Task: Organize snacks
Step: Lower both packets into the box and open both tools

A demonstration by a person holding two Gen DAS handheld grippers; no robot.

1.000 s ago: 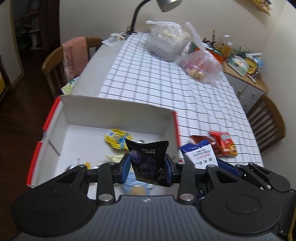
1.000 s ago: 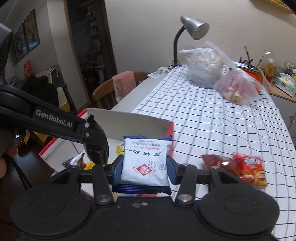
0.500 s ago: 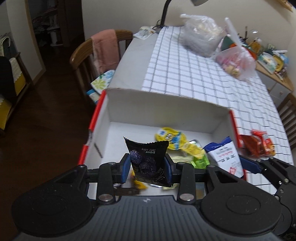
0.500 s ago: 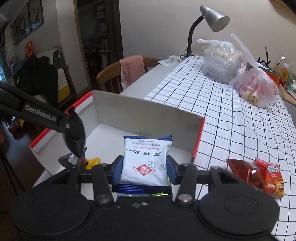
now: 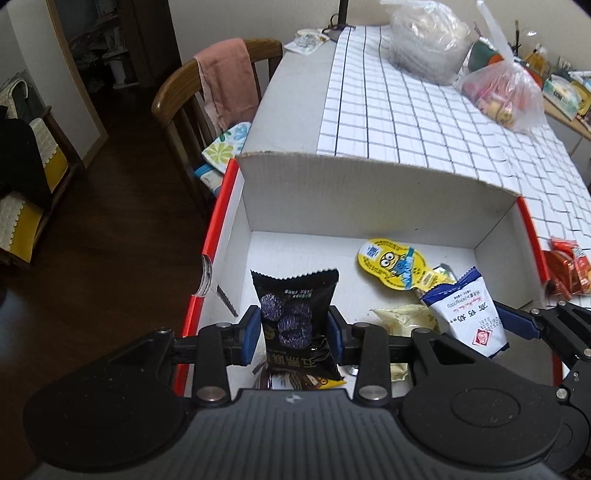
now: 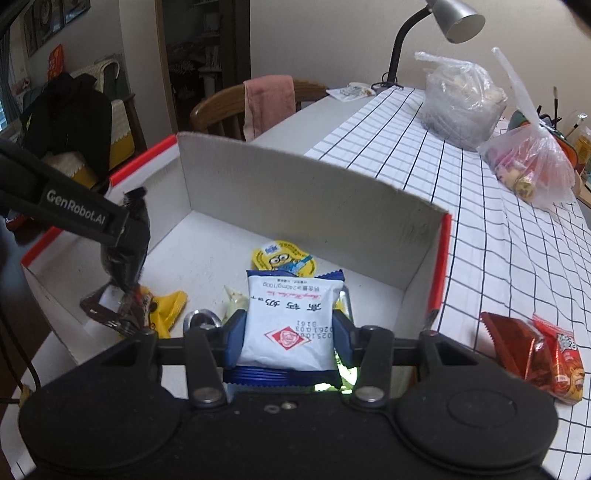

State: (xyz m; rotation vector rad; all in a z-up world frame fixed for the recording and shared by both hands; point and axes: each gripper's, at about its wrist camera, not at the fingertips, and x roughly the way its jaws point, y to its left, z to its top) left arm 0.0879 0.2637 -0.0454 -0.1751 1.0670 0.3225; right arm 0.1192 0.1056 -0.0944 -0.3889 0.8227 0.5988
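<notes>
My left gripper is shut on a black snack packet with purple rounds, held over the left part of the white cardboard box with red edges. My right gripper is shut on a white and blue snack packet, held over the box's right part; it also shows in the left wrist view. In the box lie a yellow Minions packet, a pale packet and a yellow wrapper. Two red snack packets lie on the checked tablecloth right of the box.
Two plastic bags of goods and a desk lamp stand at the table's far end. A wooden chair with a pink towel is at the table's left side. The box's far wall stands tall.
Both grippers have moved forward and down over the box with their packets still held. The box now fills the lower middle of both views.
</notes>
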